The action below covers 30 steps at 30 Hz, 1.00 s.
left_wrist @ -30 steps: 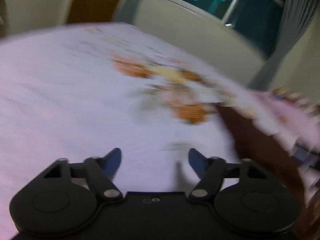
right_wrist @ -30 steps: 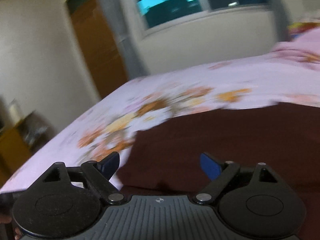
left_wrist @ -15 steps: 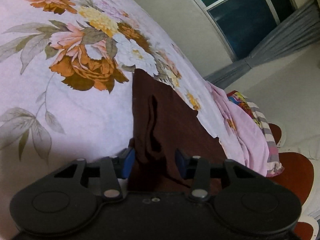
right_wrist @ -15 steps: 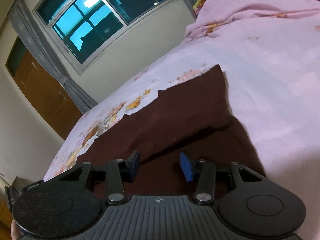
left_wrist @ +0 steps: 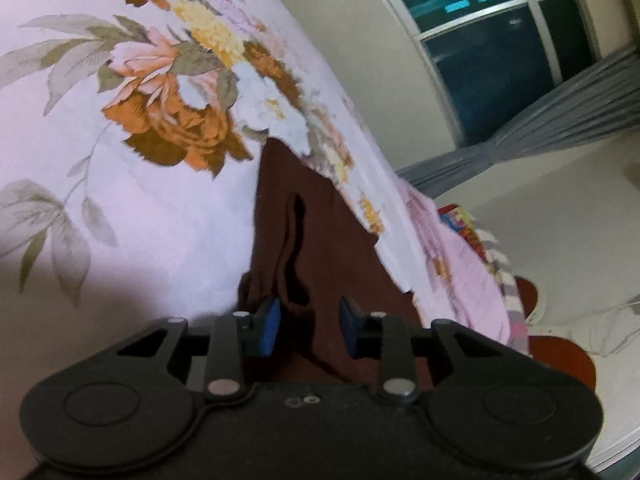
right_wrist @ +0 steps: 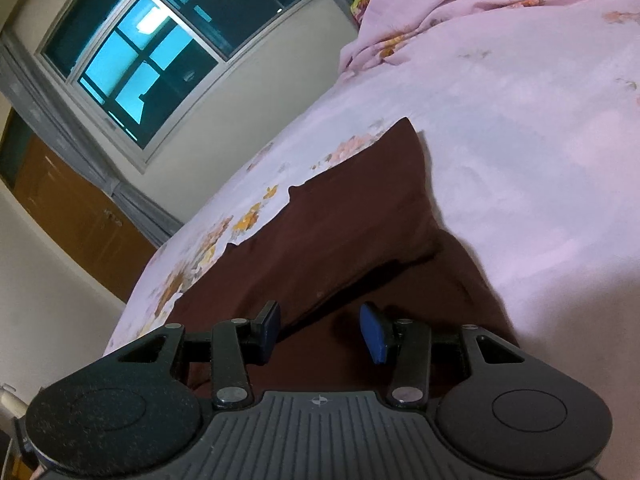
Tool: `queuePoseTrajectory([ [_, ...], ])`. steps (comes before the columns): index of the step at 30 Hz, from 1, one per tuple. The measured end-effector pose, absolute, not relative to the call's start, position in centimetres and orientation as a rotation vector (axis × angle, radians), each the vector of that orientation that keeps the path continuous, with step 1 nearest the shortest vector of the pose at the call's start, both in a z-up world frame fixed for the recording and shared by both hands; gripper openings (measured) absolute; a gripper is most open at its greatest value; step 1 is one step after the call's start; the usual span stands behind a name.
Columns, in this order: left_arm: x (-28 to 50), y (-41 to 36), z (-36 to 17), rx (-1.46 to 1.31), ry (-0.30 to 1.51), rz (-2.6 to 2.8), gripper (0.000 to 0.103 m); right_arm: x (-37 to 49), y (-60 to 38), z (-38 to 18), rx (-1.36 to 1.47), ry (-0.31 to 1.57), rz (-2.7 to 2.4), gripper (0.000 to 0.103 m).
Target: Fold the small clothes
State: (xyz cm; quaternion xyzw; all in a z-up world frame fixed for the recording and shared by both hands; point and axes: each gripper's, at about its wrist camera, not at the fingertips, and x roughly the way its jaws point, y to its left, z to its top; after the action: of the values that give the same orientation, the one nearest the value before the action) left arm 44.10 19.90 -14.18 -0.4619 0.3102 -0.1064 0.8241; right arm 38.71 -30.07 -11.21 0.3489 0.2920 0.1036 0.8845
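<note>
A dark brown garment [left_wrist: 320,232] lies on the pink floral bedsheet [left_wrist: 140,220], with a raised fold running along its near edge. My left gripper [left_wrist: 310,326] sits low over that near edge. Its jaws are closing with the fold between the blue pads [left_wrist: 269,326], and a gap still shows. In the right wrist view the same brown garment [right_wrist: 340,232] shows a folded layer on top. My right gripper [right_wrist: 320,330] is low over its near edge, with cloth between its blue pads [right_wrist: 374,334], which stand apart.
A crumpled pink quilt [right_wrist: 500,20] lies at the head of the bed. A window [right_wrist: 160,48] with grey curtains [left_wrist: 540,120] and a wooden door [right_wrist: 72,216] stand beyond the bed. The bedsheet [right_wrist: 540,160] continues on the right of the garment.
Both grippers have swung down onto the garment's near edge and rolled. Their jaws have narrowed from wide open to either side of the cloth.
</note>
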Motion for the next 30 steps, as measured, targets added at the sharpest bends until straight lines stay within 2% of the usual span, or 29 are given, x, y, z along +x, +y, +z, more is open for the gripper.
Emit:
queuePoseTrajectory([
  [1, 44.2, 19.8, -14.0, -0.974, 0.657, -0.226, 0.026, 38.7, -30.2, -11.3, 0.729, 0.610, 0.214, 0.046],
  [5, 45.2, 18.7, -14.1, -0.916, 0.700, -0.222, 0.025, 38.9, -30.5, -12.0, 0.755, 0.611, 0.205, 0.046],
  [6, 45.7, 18.4, -14.2, -0.890, 0.713, -0.225, 0.020, 38.9, -30.6, -12.1, 0.764, 0.613, 0.210, 0.046],
  [7, 46.2, 18.2, -14.3, -0.886, 0.728, -0.235, 0.005, 38.9, -30.6, -12.2, 0.765, 0.613, 0.210, 0.045],
  [8, 46.5, 18.2, -14.1, -0.900, 0.721, -0.255, 0.005, 38.9, -30.6, -12.1, 0.759, 0.607, 0.209, 0.045],
  [11, 47.6, 17.4, -10.4, -0.822, 0.650, -0.330, 0.005, 38.9, -29.9, -11.4, 0.692, 0.587, 0.271, 0.014],
  [21, 49.4, 15.7, -3.0, -0.792, 0.559, -0.428, 0.004, 41.2, -24.1, -11.7, 0.540, 0.655, 0.448, 0.013],
  [30, 51.3, 12.9, 3.1, -0.740, 0.489, -0.526, 0.004, 46.8, -22.9, -12.4, 0.549, 0.608, 0.387, 0.013],
])
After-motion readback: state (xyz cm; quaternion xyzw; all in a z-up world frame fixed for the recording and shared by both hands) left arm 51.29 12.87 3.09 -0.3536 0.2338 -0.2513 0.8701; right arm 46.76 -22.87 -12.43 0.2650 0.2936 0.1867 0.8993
